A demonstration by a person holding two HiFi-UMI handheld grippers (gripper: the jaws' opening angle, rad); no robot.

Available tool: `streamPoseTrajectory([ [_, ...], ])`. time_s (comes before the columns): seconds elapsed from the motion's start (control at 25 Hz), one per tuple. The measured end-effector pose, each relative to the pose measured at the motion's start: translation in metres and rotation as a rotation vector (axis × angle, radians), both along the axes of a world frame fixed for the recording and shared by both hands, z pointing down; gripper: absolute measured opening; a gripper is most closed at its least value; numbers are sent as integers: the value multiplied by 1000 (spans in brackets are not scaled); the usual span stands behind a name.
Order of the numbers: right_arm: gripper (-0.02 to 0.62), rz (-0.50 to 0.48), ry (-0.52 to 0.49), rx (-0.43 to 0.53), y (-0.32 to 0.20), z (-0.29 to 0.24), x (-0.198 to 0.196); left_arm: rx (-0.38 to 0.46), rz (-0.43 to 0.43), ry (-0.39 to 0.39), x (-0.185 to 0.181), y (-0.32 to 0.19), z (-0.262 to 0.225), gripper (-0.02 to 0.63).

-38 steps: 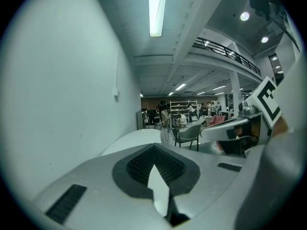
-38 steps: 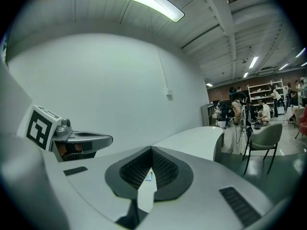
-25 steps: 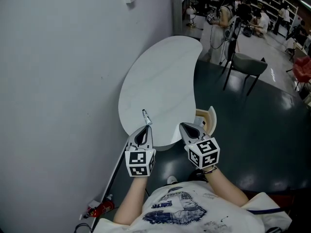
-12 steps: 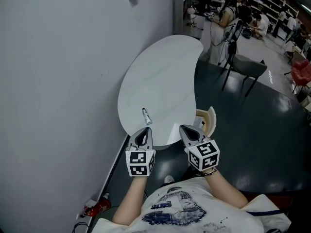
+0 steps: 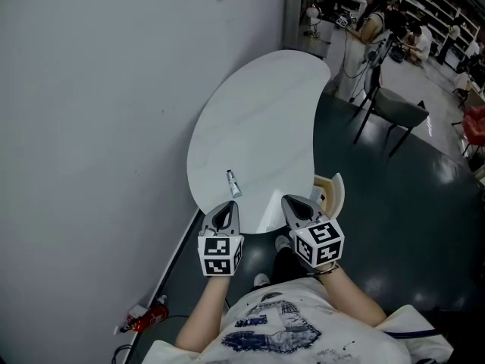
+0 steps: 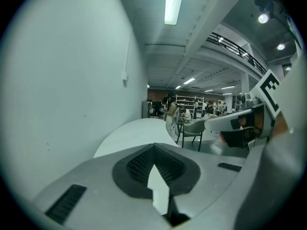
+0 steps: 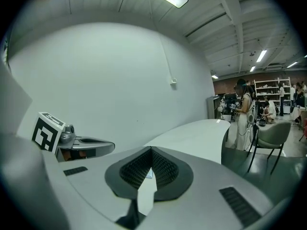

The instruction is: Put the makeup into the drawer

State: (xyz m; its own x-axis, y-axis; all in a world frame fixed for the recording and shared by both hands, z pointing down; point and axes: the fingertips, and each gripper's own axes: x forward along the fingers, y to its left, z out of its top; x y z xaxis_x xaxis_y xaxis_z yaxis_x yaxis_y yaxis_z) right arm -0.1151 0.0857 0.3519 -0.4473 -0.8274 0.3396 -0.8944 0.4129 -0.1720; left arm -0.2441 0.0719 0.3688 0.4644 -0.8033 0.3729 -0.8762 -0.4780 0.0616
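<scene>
I report my left gripper [image 5: 225,208] and right gripper [image 5: 295,203] both with jaws closed together on nothing, side by side at the near edge of the table [image 5: 258,105]; each carries a cube of black-and-white square markers. The makeup [image 5: 233,183], a slim pale stick, lies on the table's near end, just beyond the left gripper's tip and apart from it. The tabletop is smooth, white and kidney-shaped.

We see the makeup tube [image 5: 233,183] a little farther ahead of our left gripper [image 5: 229,204], no longer at its jaw tips.
</scene>
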Motion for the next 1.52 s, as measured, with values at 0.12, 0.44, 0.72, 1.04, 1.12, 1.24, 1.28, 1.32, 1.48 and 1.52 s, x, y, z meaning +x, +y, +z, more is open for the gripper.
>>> streamPoseTrajectory([
  [0.12, 20, -32, -4, -13, -21, 4, -4, -8, -27, -2, -2, -18, 4, 46],
  [0.44, 20, -119, -11, -50, -83, 20, -8, -55, -115, -21, -8, -67, 25, 46],
  [0.72, 20, -199, -8, -72, -126, 29, -4, -85, -187, -33, -3, -99, 37, 48],
  [1.04, 20, -336, -5, -107, -160, 48, -14, -125, -306, -38, -6, -120, 57, 48],
  [1.12, 20, -373, -4, -112, -168, 51, -17, -136, -336, -38, -6, -123, 62, 48],
  [1.24, 20, -409, 2, -117, -179, 57, -16, -147, -367, -39, -4, -130, 73, 48],
  [1.28, 20, -415, 3, -119, -182, 60, -15, -149, -375, -39, -3, -132, 76, 48],
  [1.32, 20, -421, 4, -121, -184, 63, -15, -152, -382, -39, -3, -133, 80, 48],
  [1.48, 20, -449, 5, -140, -188, 79, -16, -168, -419, -38, -5, -133, 95, 49],
  [1.52, 20, -454, 3, -147, -189, 81, -16, -176, -424, -40, -4, -135, 99, 49],
])
